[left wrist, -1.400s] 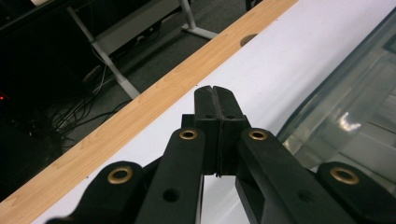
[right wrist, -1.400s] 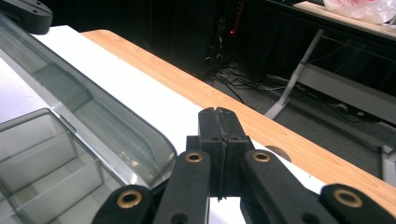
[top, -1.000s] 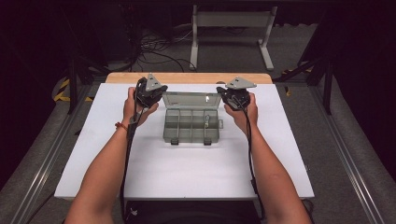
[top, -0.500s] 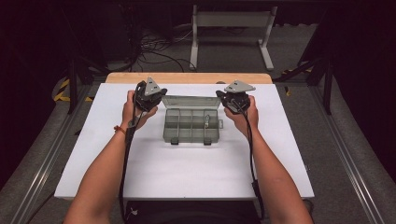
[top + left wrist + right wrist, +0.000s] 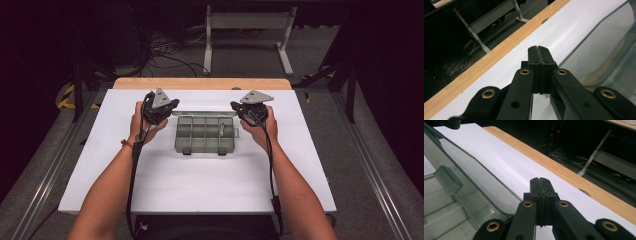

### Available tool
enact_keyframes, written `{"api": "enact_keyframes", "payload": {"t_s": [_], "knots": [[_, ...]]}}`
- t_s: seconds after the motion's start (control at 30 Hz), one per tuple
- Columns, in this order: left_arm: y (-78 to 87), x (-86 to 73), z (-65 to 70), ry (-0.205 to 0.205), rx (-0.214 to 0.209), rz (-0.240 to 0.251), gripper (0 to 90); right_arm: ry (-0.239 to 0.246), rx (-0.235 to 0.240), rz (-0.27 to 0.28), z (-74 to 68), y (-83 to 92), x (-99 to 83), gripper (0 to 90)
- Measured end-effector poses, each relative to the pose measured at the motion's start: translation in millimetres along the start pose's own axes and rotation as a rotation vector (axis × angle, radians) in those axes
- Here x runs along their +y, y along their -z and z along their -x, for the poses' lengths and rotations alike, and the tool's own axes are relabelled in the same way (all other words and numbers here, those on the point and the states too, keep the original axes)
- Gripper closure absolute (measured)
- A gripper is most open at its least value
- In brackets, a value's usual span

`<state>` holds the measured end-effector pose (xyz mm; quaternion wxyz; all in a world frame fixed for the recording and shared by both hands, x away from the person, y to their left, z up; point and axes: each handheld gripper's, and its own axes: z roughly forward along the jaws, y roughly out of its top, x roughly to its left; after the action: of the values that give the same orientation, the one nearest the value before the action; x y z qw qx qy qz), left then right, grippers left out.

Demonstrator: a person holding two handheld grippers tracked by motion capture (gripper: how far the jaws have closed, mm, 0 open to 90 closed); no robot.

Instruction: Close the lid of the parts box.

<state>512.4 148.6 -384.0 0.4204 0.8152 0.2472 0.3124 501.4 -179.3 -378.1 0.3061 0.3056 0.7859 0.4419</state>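
The clear lid of the compartment organiser box stood more upright a second ago; now it leans well back towards the wooden edge, so the opening step looks about done. The box sits mid-worktop between both hands. The left hand-held gripper and right hand-held gripper flank the lid's 2 ends, jaws pressed together on nothing, perhaps just nudging it, though contact is unclear.
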Motion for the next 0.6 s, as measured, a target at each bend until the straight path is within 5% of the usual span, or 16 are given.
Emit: {"api": "enact_keyframes", "payload": {"t_s": [0.4,0.6], "knots": [[1.1,-2.8,5.6,-0.020,-0.018,0.006,90.0,0.033,0.046,-0.024,-11.7,2.8,-10.3,90.0],[3.0,-8.2,17.1,-0.035,-0.065,0.013,90.0,0.052,0.080,-0.044,-21.1,4.6,-17.6,90.0]]}}
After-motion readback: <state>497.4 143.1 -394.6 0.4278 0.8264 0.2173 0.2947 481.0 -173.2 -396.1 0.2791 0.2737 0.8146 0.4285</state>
